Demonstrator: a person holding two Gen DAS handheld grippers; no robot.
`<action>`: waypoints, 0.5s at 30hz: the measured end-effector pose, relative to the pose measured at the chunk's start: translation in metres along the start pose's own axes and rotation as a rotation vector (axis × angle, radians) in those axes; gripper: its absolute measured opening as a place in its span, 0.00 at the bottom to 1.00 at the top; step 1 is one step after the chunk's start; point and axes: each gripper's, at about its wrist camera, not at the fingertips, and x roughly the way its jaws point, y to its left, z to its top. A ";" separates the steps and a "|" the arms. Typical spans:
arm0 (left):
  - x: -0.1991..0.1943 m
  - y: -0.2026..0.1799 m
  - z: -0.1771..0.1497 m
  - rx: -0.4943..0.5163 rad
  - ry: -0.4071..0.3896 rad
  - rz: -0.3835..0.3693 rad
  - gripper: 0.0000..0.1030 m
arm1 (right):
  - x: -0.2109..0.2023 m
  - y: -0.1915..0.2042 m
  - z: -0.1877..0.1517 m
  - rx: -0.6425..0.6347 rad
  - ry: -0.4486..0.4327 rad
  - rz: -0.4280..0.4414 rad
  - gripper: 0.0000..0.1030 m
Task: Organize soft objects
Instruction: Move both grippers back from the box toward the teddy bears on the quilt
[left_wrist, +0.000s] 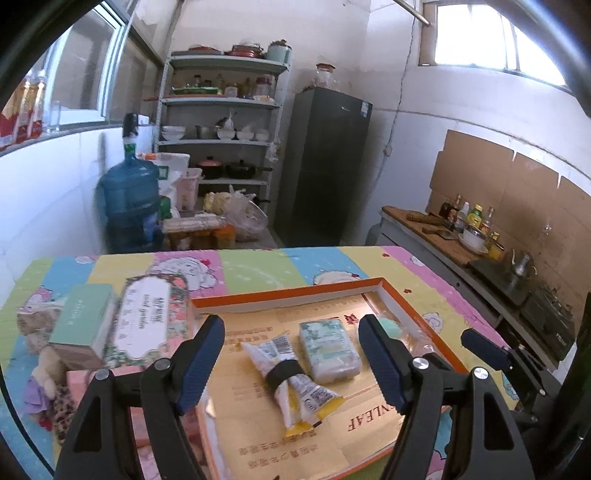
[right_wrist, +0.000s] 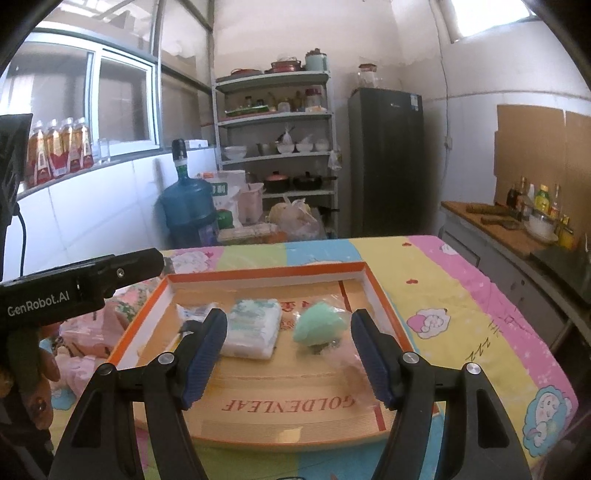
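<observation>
Orange-rimmed tray (left_wrist: 391, 286) contains: one banded pair of tubes (left_wrist: 291, 373), one tissue pack (left_wrist: 328, 350), one green sponge (right_wrist: 319, 325). Beside it on the desk (right_wrist: 461, 295), covered with a cartoon-print cloth: two boxes (left_wrist: 110, 321). Left claw (left_wrist: 291, 363) and right claw (right_wrist: 290, 354): both jaws apart, empty. Kitchen setting: one shelf rack (right_wrist: 277, 147), one refrigerator (right_wrist: 388, 158).

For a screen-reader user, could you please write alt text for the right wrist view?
The open right gripper hovers over an orange-rimmed tray holding a white tissue pack and a mint-green sponge, on a pastel cartoon tablecloth.
</observation>
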 end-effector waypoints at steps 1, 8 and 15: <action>-0.004 0.001 -0.001 0.001 -0.008 0.007 0.73 | -0.002 0.003 0.000 -0.004 -0.003 0.000 0.69; -0.037 0.019 -0.005 0.000 -0.056 0.043 0.72 | -0.016 0.032 0.004 -0.037 -0.025 0.023 0.69; -0.061 0.039 -0.010 -0.016 -0.077 0.071 0.72 | -0.027 0.062 0.004 -0.058 -0.040 0.045 0.69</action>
